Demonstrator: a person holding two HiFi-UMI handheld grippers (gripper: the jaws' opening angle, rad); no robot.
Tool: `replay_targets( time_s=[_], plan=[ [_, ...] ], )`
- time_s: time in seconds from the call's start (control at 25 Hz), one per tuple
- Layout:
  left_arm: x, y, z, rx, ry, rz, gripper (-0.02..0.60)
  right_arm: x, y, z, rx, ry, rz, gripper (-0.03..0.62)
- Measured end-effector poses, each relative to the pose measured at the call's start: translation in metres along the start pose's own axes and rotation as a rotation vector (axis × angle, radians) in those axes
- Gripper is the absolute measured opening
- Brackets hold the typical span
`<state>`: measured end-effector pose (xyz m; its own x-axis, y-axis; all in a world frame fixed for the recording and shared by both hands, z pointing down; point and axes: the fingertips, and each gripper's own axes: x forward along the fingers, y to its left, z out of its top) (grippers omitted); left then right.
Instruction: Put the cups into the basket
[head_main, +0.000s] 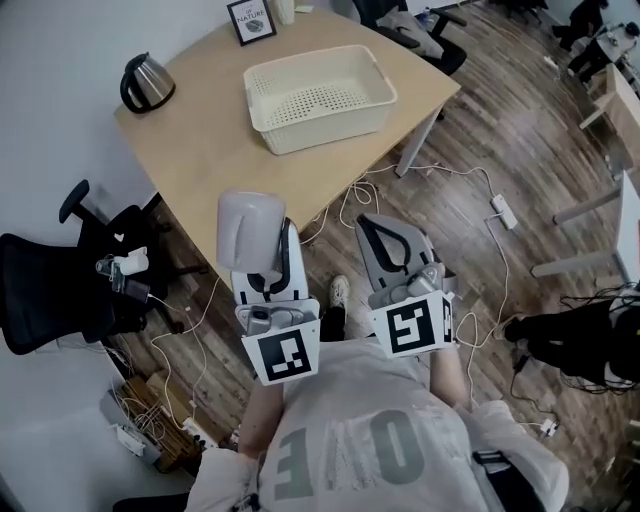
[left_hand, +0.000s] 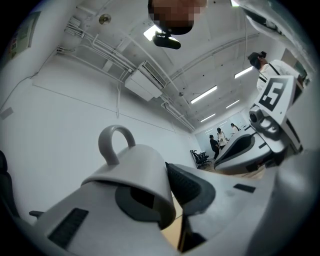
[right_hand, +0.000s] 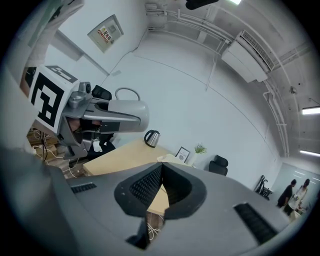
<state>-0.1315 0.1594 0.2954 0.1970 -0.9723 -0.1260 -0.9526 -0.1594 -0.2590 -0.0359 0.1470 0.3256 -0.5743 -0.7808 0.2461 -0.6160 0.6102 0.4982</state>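
My left gripper (head_main: 268, 250) is shut on a pale grey cup (head_main: 250, 232), held in the air in front of the table's near edge. In the left gripper view the cup (left_hand: 137, 172) lies on its side between the jaws, handle (left_hand: 115, 141) pointing up. My right gripper (head_main: 383, 228) hovers beside it over the floor, shut and empty; its ribbed pads (right_hand: 145, 184) meet at the tips. A cream perforated basket (head_main: 320, 95) stands empty on the wooden table (head_main: 215, 150), well beyond both grippers.
A steel kettle (head_main: 147, 82) sits at the table's far left corner, and a framed picture (head_main: 251, 20) at the back edge. A black office chair (head_main: 60, 285) stands left of the table. Cables and a power strip (head_main: 502, 210) lie on the wood floor.
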Motion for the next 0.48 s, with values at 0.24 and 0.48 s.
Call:
replay_targets(
  time_s=[0.24, 0.48],
  plan=[
    [0.077, 0.020, -0.011, 0.064, -0.013, -0.050, 0.063, 0.072, -0.046, 0.006, -0.012, 0.008, -0.031, -0.002],
    [0.123, 0.025, -0.020, 0.037, -0.006, -0.076, 0.063, 0.109, -0.074, 0.004, -0.006, 0.029, -0.019, -0.002]
  ],
)
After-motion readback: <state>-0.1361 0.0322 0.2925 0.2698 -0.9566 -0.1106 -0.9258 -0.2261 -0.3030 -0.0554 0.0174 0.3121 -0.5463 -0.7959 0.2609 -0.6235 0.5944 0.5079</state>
